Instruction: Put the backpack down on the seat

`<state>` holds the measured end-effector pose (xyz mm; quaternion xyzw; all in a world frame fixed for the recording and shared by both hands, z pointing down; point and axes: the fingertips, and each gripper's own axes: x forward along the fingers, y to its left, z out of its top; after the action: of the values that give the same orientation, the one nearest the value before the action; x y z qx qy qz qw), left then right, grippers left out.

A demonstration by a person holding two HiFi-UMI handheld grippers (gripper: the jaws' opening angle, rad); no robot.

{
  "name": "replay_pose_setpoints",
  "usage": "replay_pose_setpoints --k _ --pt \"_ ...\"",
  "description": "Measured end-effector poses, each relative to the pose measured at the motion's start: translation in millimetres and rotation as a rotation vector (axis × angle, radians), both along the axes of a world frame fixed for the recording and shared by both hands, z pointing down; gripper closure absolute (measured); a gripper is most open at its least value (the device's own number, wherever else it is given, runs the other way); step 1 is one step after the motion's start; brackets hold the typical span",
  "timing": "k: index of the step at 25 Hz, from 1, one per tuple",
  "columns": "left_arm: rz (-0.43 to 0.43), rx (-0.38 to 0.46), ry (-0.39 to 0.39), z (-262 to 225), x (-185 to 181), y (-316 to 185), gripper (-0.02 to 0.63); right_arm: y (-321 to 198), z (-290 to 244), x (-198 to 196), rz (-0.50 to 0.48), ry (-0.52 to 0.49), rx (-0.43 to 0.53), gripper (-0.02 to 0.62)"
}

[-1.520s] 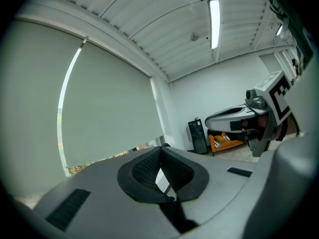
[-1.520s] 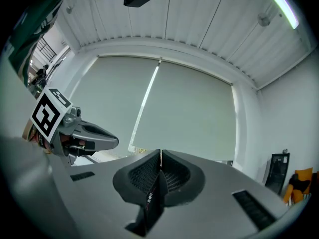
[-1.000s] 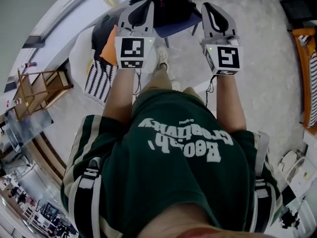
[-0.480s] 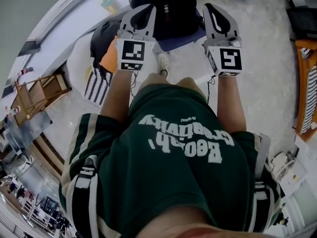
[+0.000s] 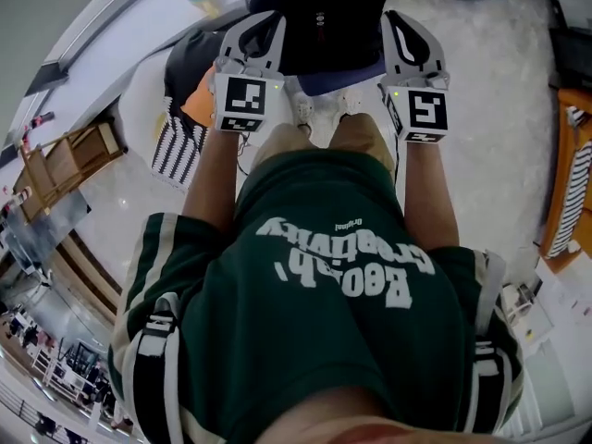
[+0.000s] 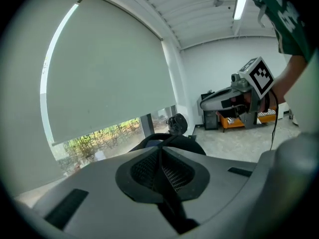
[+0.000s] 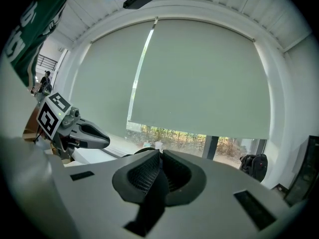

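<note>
The black backpack (image 5: 322,21) hangs at the top of the head view, over a blue seat (image 5: 344,78); whether it rests on the seat I cannot tell. My left gripper (image 5: 264,28) flanks it on the left and my right gripper (image 5: 400,28) on the right. In the left gripper view the left gripper (image 6: 160,151) is shut, with a black backpack strap (image 6: 172,198) pinched between its pads. In the right gripper view the right gripper (image 7: 160,156) is likewise shut on a black strap (image 7: 149,203).
A black-and-white striped bag (image 5: 176,146) and an orange item (image 5: 199,104) lie left of the seat. A wooden frame (image 5: 60,169) stands further left, an orange rack (image 5: 569,192) at the right. Another black bag (image 7: 254,166) sits by the window. My feet (image 5: 319,109) stand just before the seat.
The person has stepped closer to the seat and both feet now stand together. The backpack and seat sit lower and larger in the head view, and both grippers keep their hold.
</note>
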<state>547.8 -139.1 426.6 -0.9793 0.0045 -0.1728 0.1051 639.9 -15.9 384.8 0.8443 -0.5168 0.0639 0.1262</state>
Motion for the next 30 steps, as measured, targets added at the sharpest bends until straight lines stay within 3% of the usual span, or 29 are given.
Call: replay_pose_setpoints --k 4,6,7,8,9,15,20,23,30 --pt "-0.066 -0.023 -0.079 34 4 -16 0.578 -20 33 15 -0.092 -0.049 -0.047 0.558" --pt "-0.093 -0.048 -0.109 49 9 -21 0.497 -28 51 24 -0.131 -0.073 -0.082 0.547" --pt "-0.103 -0.063 -0.127 57 11 -24 0.479 -31 61 28 -0.145 -0.087 -0.106 0.517" --pt "-0.112 -0.08 -0.146 65 13 -27 0.447 -34 72 32 -0.157 -0.103 -0.134 0.429" --pt "-0.12 -0.1 -0.164 73 14 -30 0.424 -35 83 36 -0.167 -0.123 -0.16 0.387" --pt "-0.131 -0.23 -0.251 126 20 -41 0.299 -42 142 51 -0.222 -0.234 -0.245 0.354" --pt "-0.095 -0.335 -0.337 175 25 -41 0.284 -43 197 74 -0.252 -0.348 -0.29 0.344" --pt "-0.056 -0.375 -0.383 198 35 -37 0.282 -52 226 77 -0.323 -0.438 -0.295 0.342" --pt "-0.001 -0.417 -0.374 236 73 -26 0.282 -77 279 62 -0.478 -0.534 -0.323 0.341"
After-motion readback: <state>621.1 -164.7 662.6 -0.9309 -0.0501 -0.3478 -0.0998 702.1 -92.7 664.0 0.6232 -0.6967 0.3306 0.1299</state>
